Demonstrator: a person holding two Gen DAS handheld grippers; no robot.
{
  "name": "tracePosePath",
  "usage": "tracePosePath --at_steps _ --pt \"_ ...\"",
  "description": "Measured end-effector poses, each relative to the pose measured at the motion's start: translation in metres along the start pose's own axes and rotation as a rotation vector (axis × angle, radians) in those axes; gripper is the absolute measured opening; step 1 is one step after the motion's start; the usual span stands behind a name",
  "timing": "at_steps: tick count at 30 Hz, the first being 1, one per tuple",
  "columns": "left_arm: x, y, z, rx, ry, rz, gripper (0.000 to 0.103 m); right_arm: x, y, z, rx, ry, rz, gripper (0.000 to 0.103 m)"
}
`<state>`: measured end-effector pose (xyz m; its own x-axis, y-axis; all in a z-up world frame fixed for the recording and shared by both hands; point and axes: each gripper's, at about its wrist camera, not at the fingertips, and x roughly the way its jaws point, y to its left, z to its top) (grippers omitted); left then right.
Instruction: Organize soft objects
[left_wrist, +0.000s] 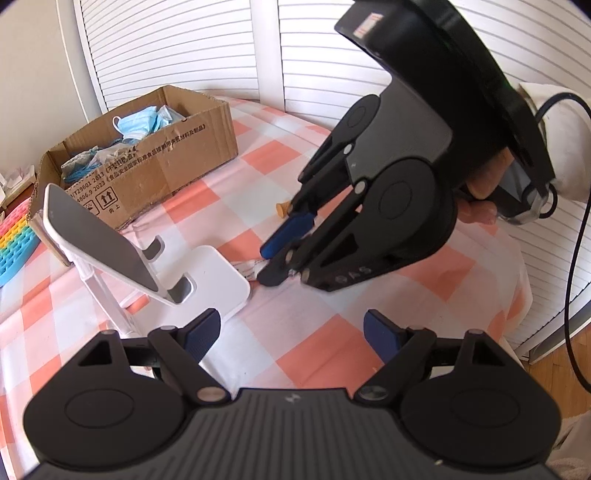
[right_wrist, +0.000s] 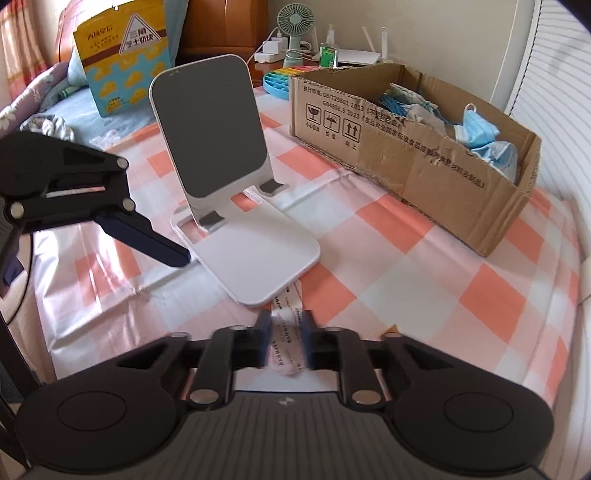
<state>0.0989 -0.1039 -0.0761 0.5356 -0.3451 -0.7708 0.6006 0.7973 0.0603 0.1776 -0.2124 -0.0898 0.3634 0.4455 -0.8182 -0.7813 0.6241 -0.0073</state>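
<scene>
A small white and pink printed packet (right_wrist: 287, 332) lies on the checked cloth at the front corner of a white phone stand (right_wrist: 255, 258). My right gripper (right_wrist: 286, 325) is shut on this packet, its blue pads against both sides. In the left wrist view the right gripper (left_wrist: 267, 264) points down at the cloth beside the stand's base, with a strip of the packet (left_wrist: 248, 268) showing. My left gripper (left_wrist: 291, 332) stands open over the cloth with nothing between its pads. A cardboard box (right_wrist: 424, 177) holds blue face masks (right_wrist: 480, 136) and other soft items.
The phone stand (left_wrist: 207, 280) stands in the middle of the table. A rainbow pop toy (left_wrist: 14, 240) lies at the left edge beside the box (left_wrist: 155, 162). A small orange object (left_wrist: 281, 209) lies on the cloth. White louvred doors stand behind. A fan (right_wrist: 295, 26) and a snack bag (right_wrist: 122, 51) stand beyond the table.
</scene>
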Motion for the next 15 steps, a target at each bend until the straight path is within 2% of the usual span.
tracePosePath --at_steps 13,14,15 --pt "-0.008 -0.005 -0.002 0.016 -0.023 0.004 0.085 -0.021 0.011 -0.025 0.029 0.025 -0.02 0.019" --pt "-0.009 -0.005 -0.003 0.016 -0.024 0.003 0.085 -0.023 0.011 -0.026 0.034 0.02 -0.028 0.02" --pt "-0.009 -0.005 -0.003 0.016 -0.025 0.003 0.085 -0.025 0.011 -0.027 0.04 0.011 -0.037 0.026"
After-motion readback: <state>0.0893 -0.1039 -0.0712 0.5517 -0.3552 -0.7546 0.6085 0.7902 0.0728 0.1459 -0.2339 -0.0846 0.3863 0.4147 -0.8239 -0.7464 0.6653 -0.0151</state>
